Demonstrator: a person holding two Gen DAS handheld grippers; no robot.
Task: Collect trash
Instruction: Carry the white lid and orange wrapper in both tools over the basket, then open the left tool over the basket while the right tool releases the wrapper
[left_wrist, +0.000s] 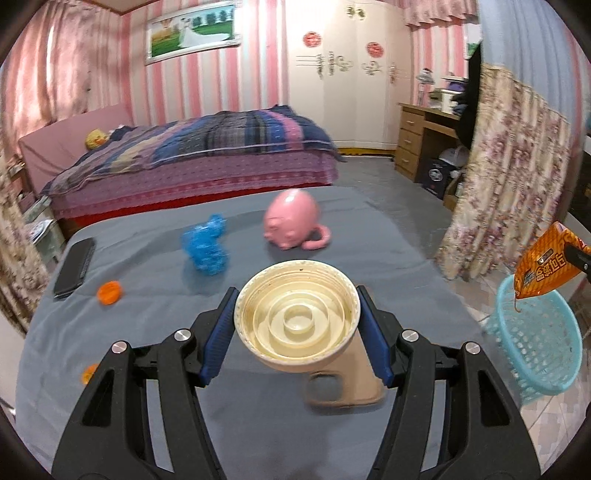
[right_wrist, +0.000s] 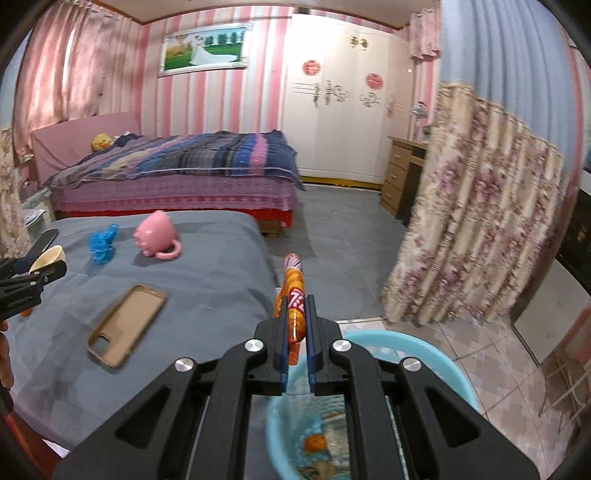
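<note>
1. Left gripper (left_wrist: 297, 325) has its jaws clamped across a cream plastic lid (left_wrist: 297, 314), one blue pad on each side of the rim. The hollow side faces the camera, and it is held up above the grey-covered counter (left_wrist: 147, 321).
2. That lid looks light and stiff, with a hard rim that gives the pads two firm faces. Smooth plastic could slip if the squeeze eases, so across the widest part of the rim, as now, looks like the right hold.
3. Right gripper (right_wrist: 296, 325) has its jaws shut on an orange snack wrapper (right_wrist: 293, 291), which is pinched edge-on and sticks up past the tips.
4. The wrapper is thin, crinkly and nearly weightless. It will flop rather than hold shape, so a pinch well in from the edge is safest.
5. The blue basket (right_wrist: 436, 365) sits on the floor just beside the counter, directly under the right gripper, with some rubbish already inside.
6. Still lying on the counter are a crumpled blue bag (left_wrist: 207, 247), soft and easily snagged, and an orange bottle cap (left_wrist: 109, 291), small and hard.
7. The pink mug (left_wrist: 291, 221) on its side and the tan phone case (right_wrist: 125, 325) look like keepers, not trash.
</note>
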